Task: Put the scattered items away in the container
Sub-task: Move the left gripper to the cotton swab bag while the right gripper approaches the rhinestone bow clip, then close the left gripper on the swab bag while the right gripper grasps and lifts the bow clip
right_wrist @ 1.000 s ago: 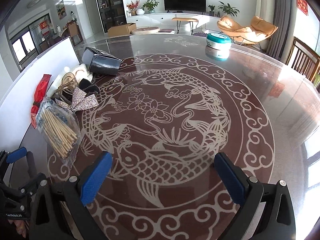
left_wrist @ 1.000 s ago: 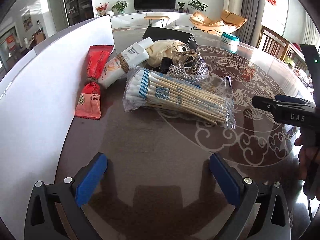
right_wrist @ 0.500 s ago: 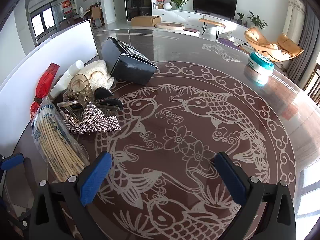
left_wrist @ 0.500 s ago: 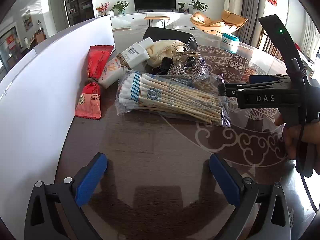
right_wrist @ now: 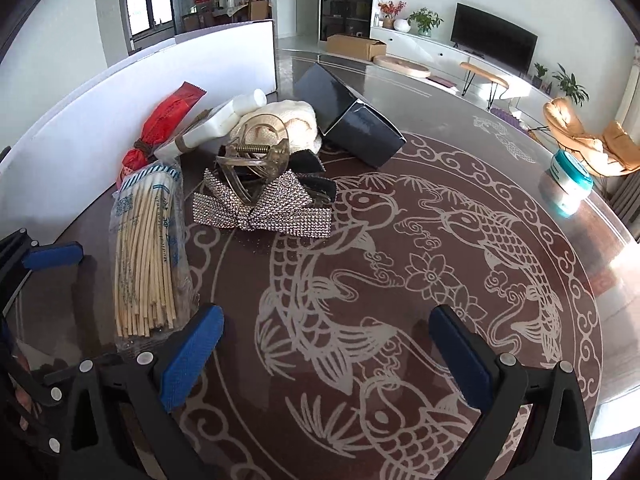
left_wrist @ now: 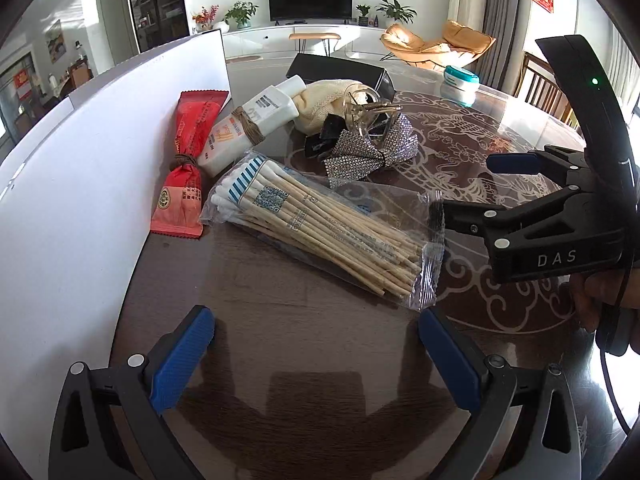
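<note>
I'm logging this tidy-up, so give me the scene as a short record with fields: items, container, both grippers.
surface: round brown table with white fish pattern
items: clear bag of cotton swabs; red snack packet; white tube-shaped bottle; cream knitted cloth; clear hair claw; rhinestone bow clip
container: black box, on its side behind the pile
left gripper: open, empty
right gripper: open, beside the bag's end

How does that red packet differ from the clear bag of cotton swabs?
The red packet is opaque and cinched by twine at the middle; the swab bag is see-through and untied. The packet lies against the white board; the bag lies further out. Both are long and lie flat on the table.
</note>
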